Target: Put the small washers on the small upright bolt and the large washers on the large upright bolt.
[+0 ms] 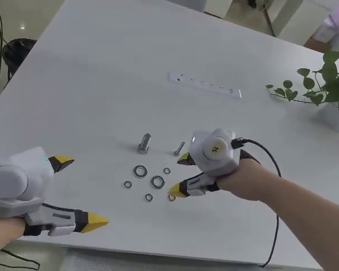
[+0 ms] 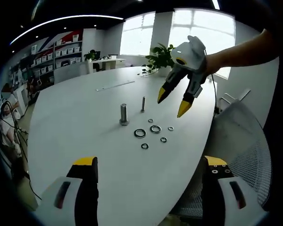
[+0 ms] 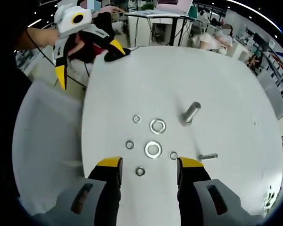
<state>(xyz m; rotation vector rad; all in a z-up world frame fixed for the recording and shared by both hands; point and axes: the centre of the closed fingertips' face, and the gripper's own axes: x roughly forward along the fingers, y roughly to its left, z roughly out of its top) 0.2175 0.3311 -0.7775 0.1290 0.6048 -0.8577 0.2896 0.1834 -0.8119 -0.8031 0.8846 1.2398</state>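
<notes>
The head view looked forward and down over the white table (image 1: 101, 68) from its near edge. The left gripper view faced across it from low at that edge. The right gripper view sat nearer, tilted down, and all three shared the washers (image 3: 153, 149) and large bolt (image 2: 124, 114).

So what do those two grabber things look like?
The left gripper and the right gripper look alike. Each has a rounded white plastic body and dark jaws ending in pointed yellow tips, a bit like a bird's beak. A thin black cable comes out of the back of the right one.
</notes>
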